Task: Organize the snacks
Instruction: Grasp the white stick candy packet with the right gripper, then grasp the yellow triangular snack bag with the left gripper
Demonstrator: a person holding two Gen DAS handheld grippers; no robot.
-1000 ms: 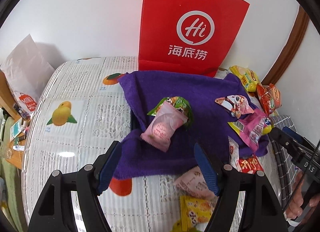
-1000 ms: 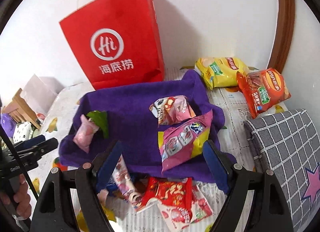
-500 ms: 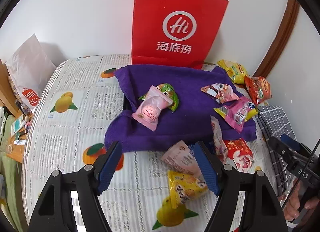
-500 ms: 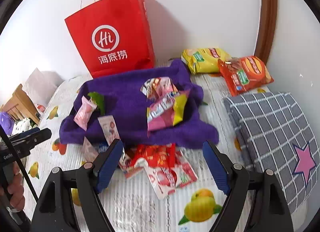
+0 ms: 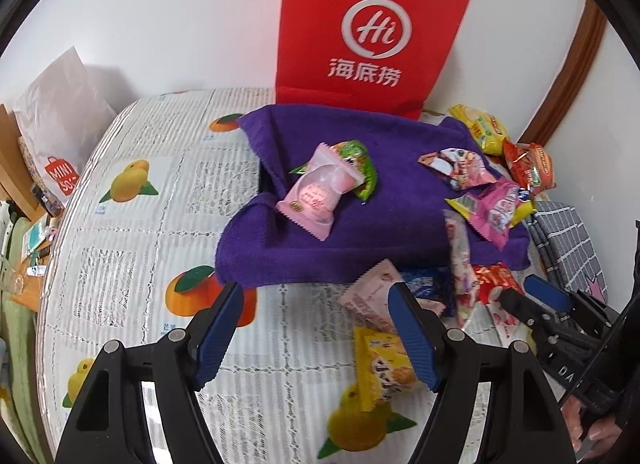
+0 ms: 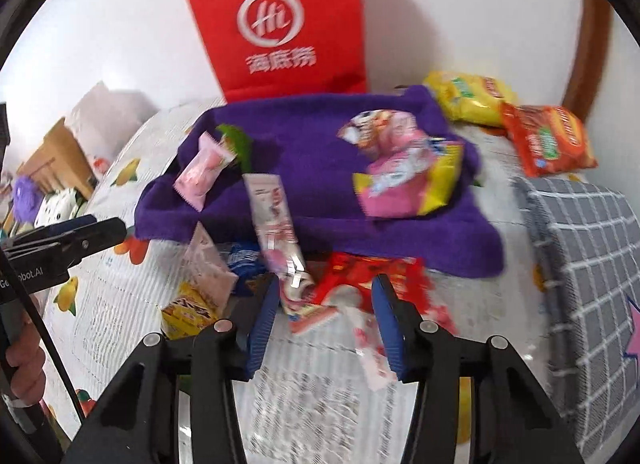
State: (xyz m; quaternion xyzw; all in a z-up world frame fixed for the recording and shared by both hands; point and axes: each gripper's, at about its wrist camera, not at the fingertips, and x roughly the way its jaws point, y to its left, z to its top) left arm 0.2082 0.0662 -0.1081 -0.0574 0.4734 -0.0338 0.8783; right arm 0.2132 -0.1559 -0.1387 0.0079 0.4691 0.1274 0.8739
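Above the fruit-print tablecloth (image 5: pixel 132 248), the left gripper (image 5: pixel 316 328) keeps its jaws apart and empty over bare cloth, while the right gripper (image 6: pixel 324 320) is closing its jaws around the red packet (image 6: pixel 372 272) and the long pink packet (image 6: pixel 276 232), whose lower end lies between them; I cannot tell if the pads touch them. On the purple towel (image 5: pixel 400 224) I count four snacks, in two overlapping pairs, and behind it stand one red paper bag (image 5: pixel 372 32) and two chip bags (image 6: pixel 472 98).

the left gripper (image 5: pixel 314 332) points steeply down, its blue-padded jaws parted and empty. the right gripper (image 6: pixel 324 316) tilts down too — jaws closing, nothing pinched yet. a hand (image 6: pixel 24 360) grips the left gripper's handle.
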